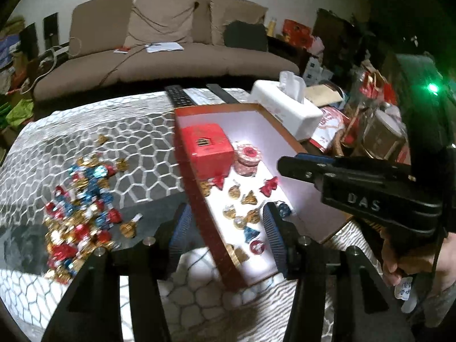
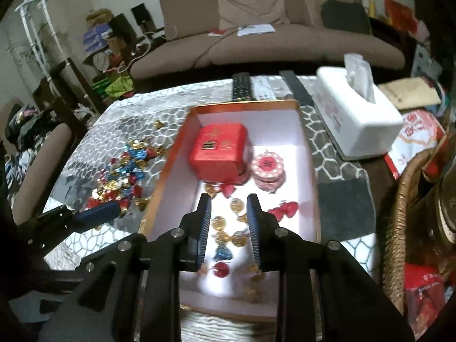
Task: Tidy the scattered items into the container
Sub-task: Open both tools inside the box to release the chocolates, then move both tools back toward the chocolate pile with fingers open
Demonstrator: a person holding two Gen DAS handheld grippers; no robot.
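I take the shallow box point(image 2: 306, 154) with the white inside as my landmark; it lies on the tabletop point(image 2: 336, 199), which has a grey and white honeycomb pattern. At the far end inside the box stands a red cube-shaped box point(image 2: 219, 151), and just beside it, on the right, is a pink round packet point(image 2: 268, 168). In the near half of the box lie some wrapped candies point(image 2: 228, 236), gold, red and blue, spread apart from each other.

The pile of scattered candies point(image 1: 79, 205) is on the tabletop, left of the box and outside of it.

My right gripper point(image 2: 229, 228) hovers over the near half of the box. Its fingers point(image 2: 203, 228) stand apart and I see nothing between them, only the candies below.

My left gripper point(image 1: 225, 228) is at the near left corner of the box. Its fingers point(image 1: 273, 230) are spread wide, one on each side of the left wall of the box, and they hold nothing.

Behind the box lie two dark remote controls point(image 2: 242, 85). To the right of the box is a white tissue box point(image 2: 359, 119).
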